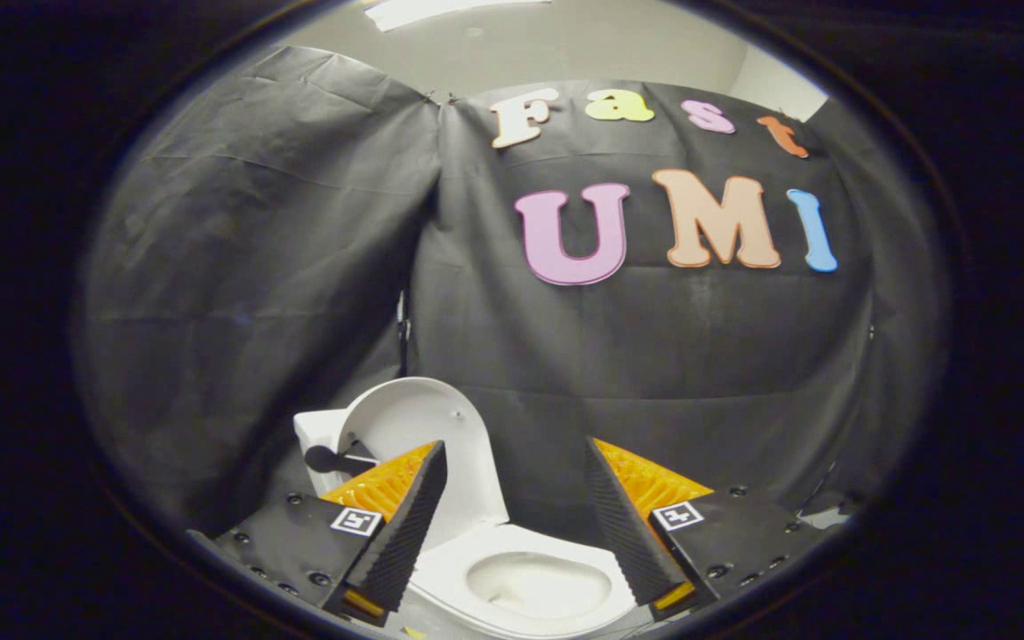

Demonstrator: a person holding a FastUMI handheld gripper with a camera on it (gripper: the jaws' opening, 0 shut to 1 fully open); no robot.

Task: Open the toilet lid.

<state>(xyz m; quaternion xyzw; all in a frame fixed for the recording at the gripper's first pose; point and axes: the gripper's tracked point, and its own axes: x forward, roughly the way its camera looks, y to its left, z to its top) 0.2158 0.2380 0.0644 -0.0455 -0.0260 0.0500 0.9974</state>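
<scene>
A white toilet [530, 582] stands below and just ahead of my fingers. Its lid [428, 427] is raised upright and leans back toward the tank [316, 436], partly behind my left finger. The seat ring and the bowl's hollow show between the two fingers. A dark flush handle [330, 460] sticks out from the tank's side. My gripper [512, 453] is open, its fingers spread wide with nothing between them, and it hangs above the bowl without touching the lid.
Black cloth walls close in the booth behind the toilet and to both sides. A pale ceiling shows above the cloth. A seam between two cloth panels runs down behind the lid.
</scene>
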